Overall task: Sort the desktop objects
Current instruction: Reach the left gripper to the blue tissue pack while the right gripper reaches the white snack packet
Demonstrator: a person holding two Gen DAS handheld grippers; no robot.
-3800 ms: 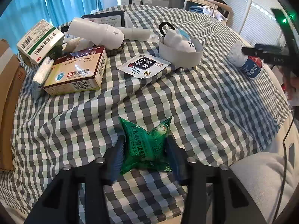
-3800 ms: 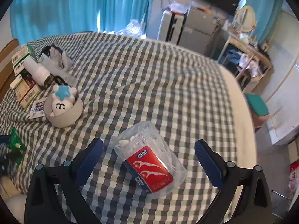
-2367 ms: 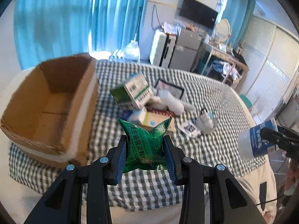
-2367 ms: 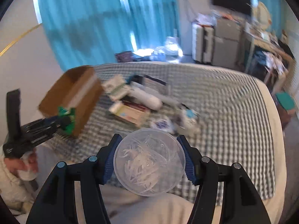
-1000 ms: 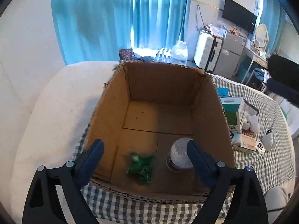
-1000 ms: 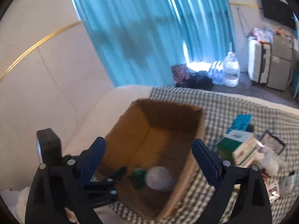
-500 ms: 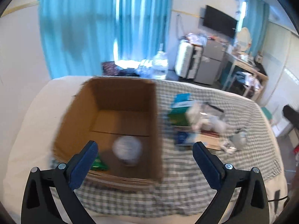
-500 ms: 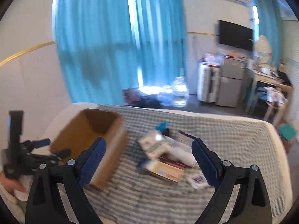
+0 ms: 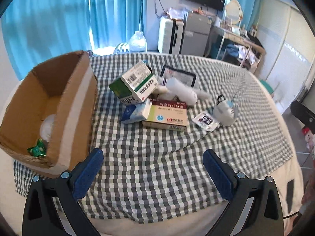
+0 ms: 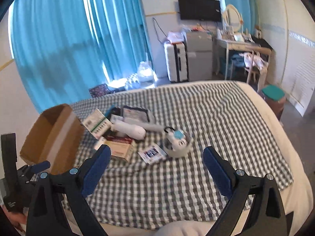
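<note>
Left wrist view: a bedroom with blue curtains (image 9: 65, 19) and a bed spread with a grey-and-white checked cloth (image 9: 157, 167). The left gripper (image 9: 152, 169) stands wide apart, both blue pads clear of everything, holding nothing. One open cardboard box (image 9: 65, 122) sits at the left edge of the cloth; inside lie one green sachet (image 9: 37, 149) at the near corner and one round clear tub (image 9: 47, 126) just behind it. To the right of the box is a heap: one green-and-white medicine carton (image 9: 133, 84) tilted on top, one red-and-cream capsule carton (image 9: 167, 115) lying flat with its long axis across the frame, one blue-and-white tissue pack (image 9: 135, 112) against its left end, one white bottle (image 9: 182, 92) lying on its side with its long axis running from upper left to lower right, and one dark-framed flat packet (image 9: 178, 75) behind. Further right, one small printed sachet (image 9: 205, 121) lies flat beside one white bowl (image 9: 224, 114) holding a toy. Right wrist view: the same room, with a wall television (image 10: 198, 10) and a white suitcase (image 10: 176, 63) beyond the bed. The right gripper (image 10: 156, 166) is likewise spread wide and empty. The cardboard box (image 10: 57, 137) stands left, its contents hidden from here; the two cartons, the white bottle (image 10: 131, 130), the printed sachet (image 10: 151, 153) and the bowl (image 10: 178, 149) lie centre. The left gripper's body (image 10: 17, 177) shows at the lower left.
</note>
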